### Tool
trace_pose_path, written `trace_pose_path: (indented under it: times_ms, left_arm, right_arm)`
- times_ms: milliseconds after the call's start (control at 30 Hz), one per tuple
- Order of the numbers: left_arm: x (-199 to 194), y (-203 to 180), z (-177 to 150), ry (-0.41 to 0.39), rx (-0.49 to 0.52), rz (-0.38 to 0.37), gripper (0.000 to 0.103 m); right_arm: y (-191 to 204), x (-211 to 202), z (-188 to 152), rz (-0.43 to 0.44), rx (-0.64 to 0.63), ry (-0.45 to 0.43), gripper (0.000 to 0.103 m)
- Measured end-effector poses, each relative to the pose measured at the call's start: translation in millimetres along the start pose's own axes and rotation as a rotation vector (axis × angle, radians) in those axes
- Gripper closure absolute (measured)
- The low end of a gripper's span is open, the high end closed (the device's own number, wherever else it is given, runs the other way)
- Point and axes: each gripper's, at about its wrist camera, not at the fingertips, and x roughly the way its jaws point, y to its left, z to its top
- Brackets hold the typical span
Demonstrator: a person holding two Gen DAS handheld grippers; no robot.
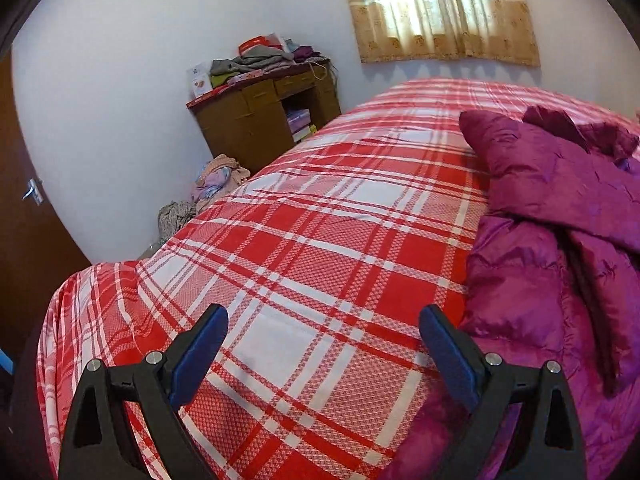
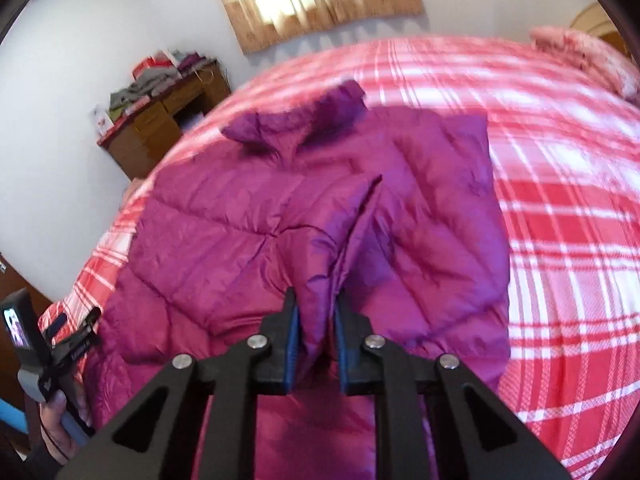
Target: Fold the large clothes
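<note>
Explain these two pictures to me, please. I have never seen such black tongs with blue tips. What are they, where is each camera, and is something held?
These are two handheld grippers; a person carries one in each hand, and each bears a camera looking forward along its fingers. So the black arms at the bottom of each picture are the gripper itself.

The left camera shows the left gripper open and empty above a bed with a red and white checked cover. The right camera shows the right gripper pinching a fold of a purple padded jacket that lies on the bed. At that picture's left edge you see the person's hand with the other gripper. A wooden cabinet piled with clothes stands by the wall.
</note>
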Motion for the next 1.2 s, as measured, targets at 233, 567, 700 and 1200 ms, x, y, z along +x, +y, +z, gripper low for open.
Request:
trace_pose_path:
  times_ms: [233, 567, 700, 1200]
  left_arm:
    - [-36, -3, 44, -0.032, 0.050, -0.079, 0.006]
    - [-30, -128, 119, -0.154, 0.109, -0.231, 0.006]
    - [33, -166, 106, -0.033, 0.159, -0.142, 0.006]
    - [63, -175, 96, 0.065, 0.169, -0.165, 0.006]
  right_arm:
    - [-18, -28, 1, -0.110, 0.040, -0.059, 0.042]
    - [29, 5, 52, -0.075, -0.068, -0.093, 0.066]
    - [21, 42, 48, -0.114, -0.068, -0.049, 0.069]
    - [12, 63, 31, -0.121, -0.105, -0.052, 0.071]
